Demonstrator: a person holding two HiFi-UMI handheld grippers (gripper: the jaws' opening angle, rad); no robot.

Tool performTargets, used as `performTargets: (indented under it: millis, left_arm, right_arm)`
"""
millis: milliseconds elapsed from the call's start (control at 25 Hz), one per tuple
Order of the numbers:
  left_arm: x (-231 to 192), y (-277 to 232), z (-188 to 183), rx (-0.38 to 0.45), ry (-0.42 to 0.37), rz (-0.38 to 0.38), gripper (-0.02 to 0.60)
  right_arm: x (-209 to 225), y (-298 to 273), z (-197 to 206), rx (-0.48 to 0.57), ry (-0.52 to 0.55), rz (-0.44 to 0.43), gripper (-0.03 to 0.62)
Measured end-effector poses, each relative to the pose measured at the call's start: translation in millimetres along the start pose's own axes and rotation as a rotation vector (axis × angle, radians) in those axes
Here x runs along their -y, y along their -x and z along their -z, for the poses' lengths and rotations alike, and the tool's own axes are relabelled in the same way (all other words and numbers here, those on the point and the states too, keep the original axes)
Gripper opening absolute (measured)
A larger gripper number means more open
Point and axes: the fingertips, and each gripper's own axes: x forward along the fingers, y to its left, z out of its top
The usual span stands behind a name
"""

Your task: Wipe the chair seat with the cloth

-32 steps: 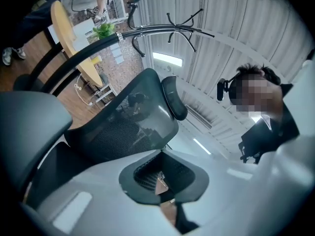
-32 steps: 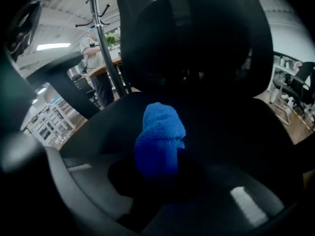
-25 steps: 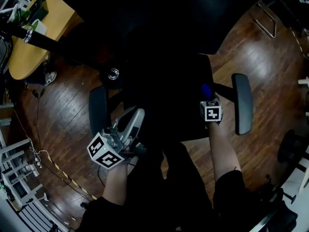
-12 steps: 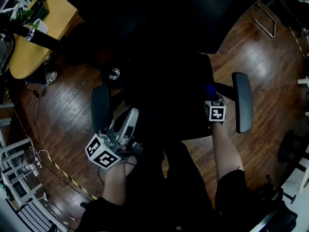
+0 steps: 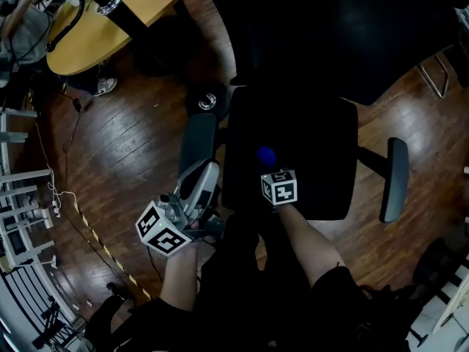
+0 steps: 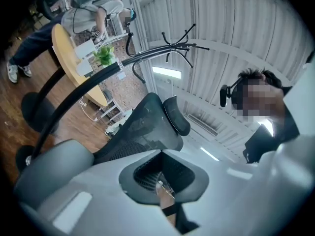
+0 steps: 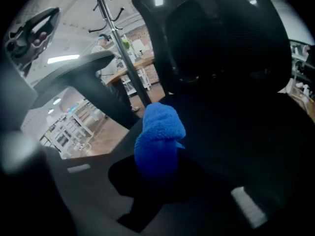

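Observation:
The black chair seat (image 5: 311, 134) fills the middle of the head view, with its dark mesh backrest (image 7: 221, 38) behind. A blue cloth (image 5: 266, 155) rests on the seat's left part, and my right gripper (image 5: 269, 166) is shut on it. In the right gripper view the blue cloth (image 7: 158, 134) bulges out between the jaws of the right gripper (image 7: 157, 156), over the seat (image 7: 236, 146). My left gripper (image 5: 205, 173) hangs off the seat beside the left armrest (image 5: 198, 139). In its own view the left gripper (image 6: 162, 188) points upward, shut with nothing in it.
The right armrest (image 5: 398, 178) stands beyond the seat. A round wooden table (image 5: 110, 20) lies at the upper left over the wooden floor (image 5: 117, 145). A coat rack pole (image 7: 120, 48) rises left of the chair. A person (image 6: 93, 9) stands at the table.
My right gripper has carried the blue cloth leftward across the seat, from near the right armrest to the left part. The left gripper has stayed by the left armrest.

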Motion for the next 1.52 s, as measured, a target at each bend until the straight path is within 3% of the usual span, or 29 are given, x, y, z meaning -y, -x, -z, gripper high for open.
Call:
performTargets:
  millis: [80,160,400,680,960,1120,1520]
  left_arm:
    - [-1.0,9.3,-3.9,0.012,-0.003,-0.010,-0.008]
    - [-1.0,16.2,-4.6,0.009,-0.004,-0.013,-0.008]
    - [-8.2,19.0,8.2,-0.033,0.009,-0.019,-0.008]
    - [-2.1,-4.3,23.0,-0.091,0.020,0.031,-0.008]
    - [5.2,-42.9,50.7,-0.150,0.036,0.103,-0.008]
    - [11.0,-57.3,59.1,-0.170,0.048,0.127,-0.008]
    - [17.2,-67.6,71.2,-0.189,0.042,0.132,-0.008]
  right_arm:
    - [-43.3,-16.5,10.6,-0.026,0.020,-0.061,0.038]
    - [-61.8,-24.3,21.3,-0.054,0.056,-0.052,0.038]
    - [-59.8,-22.6,22.9,-0.051,0.118,-0.050,0.038]
    - [13.2,12.0,45.6,-0.077,0.045,0.099,0.038]
    - [144.7,91.4,63.0,-0.055,-0.036,0.339,0.038]
    - [198.6,144.4,68.6,-0.039,-0.088,0.463,0.038]
    - [216.6,162.0,74.8,-0.037,-0.105,0.487,0.038]
